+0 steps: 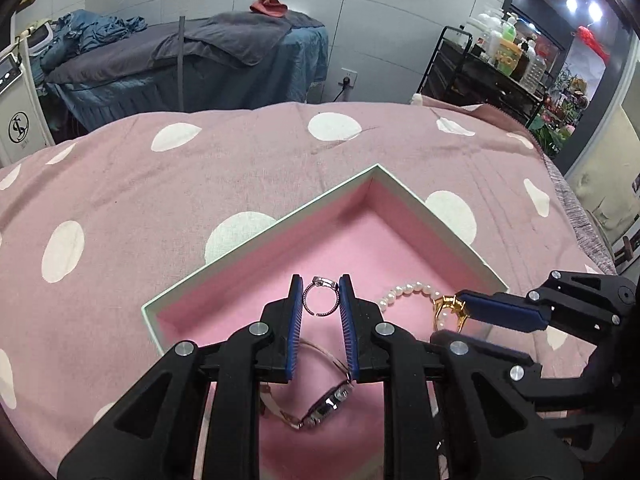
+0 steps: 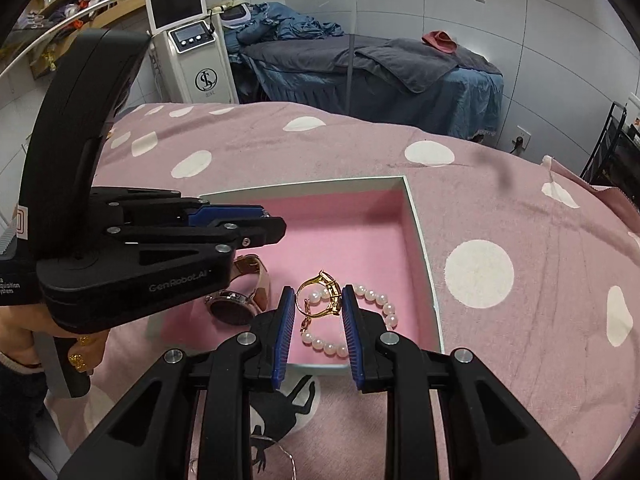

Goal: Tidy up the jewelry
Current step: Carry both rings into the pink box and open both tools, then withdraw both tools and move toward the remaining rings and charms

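Observation:
An open box with a pale rim (image 1: 376, 168) and pink lining lies on the bedspread. My left gripper (image 1: 320, 288) is shut on a silver ring (image 1: 323, 280), held above the box floor. In the right wrist view my right gripper (image 2: 317, 292) is shut on a gold ring (image 2: 329, 285) over a pearl bracelet (image 2: 376, 300) that lies in the box. A wristwatch (image 2: 234, 306) with a pink strap rests in the box too, also seen below the left fingers as the watch (image 1: 328, 404). The right gripper (image 1: 450, 318) with the gold ring (image 1: 448, 304) enters from the right.
The pink bedspread with white dots (image 1: 160, 200) spreads around the box. A person's hand (image 2: 80, 356) grips the left gripper's handle. Behind stand a massage bed with grey and blue covers (image 1: 200, 56), a white machine (image 2: 192, 52) and a trolley of bottles (image 1: 504, 56).

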